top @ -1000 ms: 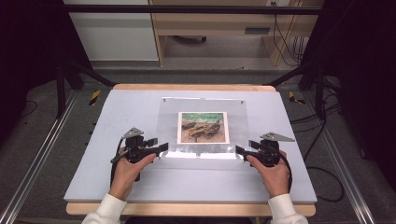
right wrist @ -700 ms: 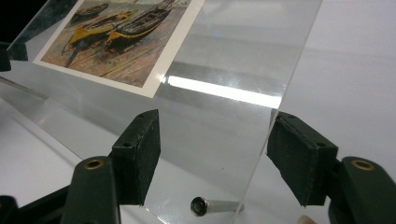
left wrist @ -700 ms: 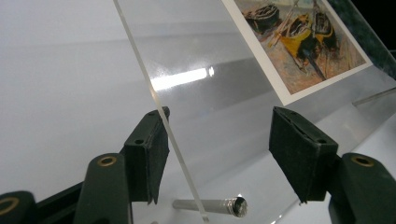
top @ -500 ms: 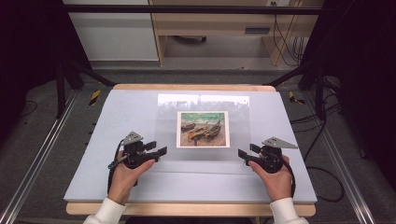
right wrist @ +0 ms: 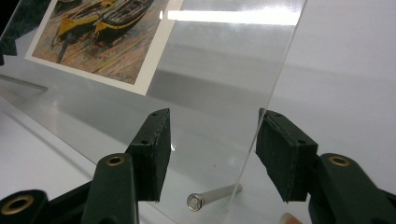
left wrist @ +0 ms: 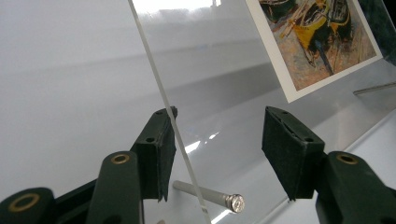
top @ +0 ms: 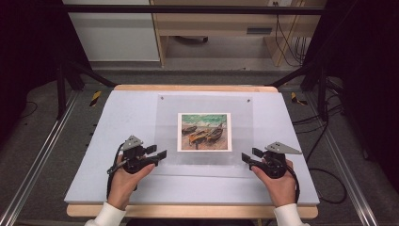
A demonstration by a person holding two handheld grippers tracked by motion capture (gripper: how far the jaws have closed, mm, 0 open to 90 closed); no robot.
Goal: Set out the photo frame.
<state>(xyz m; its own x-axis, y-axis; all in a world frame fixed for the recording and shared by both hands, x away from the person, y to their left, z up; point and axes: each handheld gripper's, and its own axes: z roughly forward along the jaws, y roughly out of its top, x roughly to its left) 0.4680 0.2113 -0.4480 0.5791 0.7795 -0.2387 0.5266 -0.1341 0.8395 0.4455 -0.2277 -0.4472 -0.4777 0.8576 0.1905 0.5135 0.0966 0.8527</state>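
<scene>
While the person's hands sit at the near corners of the clear acrylic sheet [top: 205, 136], the high view shows it lying flat on the pale lavender foam-topped table [top: 117, 117], covering a white-bordered print of beached fishing boats [top: 204, 132] that sits about mid-table. The left gripper [top: 160, 153] is at the sheet's near-left edge and the right gripper [top: 247, 157] at the near-right, both pointing inward. From the left gripper's view, the sheet's edge [left wrist: 163, 116] runs up between the two black jaws, close against the left-hand one, with the other still well clear, so the jaws are apart; they've just been closing in though. A small silver metal pin [left wrist: 210, 198] pokes through the sheet's corner below. The right gripper's view is a mirror image: the edge [right wrist: 275, 93] runs close by the right-hand jaw, a gap remains to the other, another silver pin [right wrist: 212, 196] sticks through, and its jaws have likewise been narrowing without pinching anything yet. My guess is the cover is seated over the picture, so that part's done. What's left looks like fastening or handling those corner pins, though I honestly can't tell which way it's headed.
</scene>
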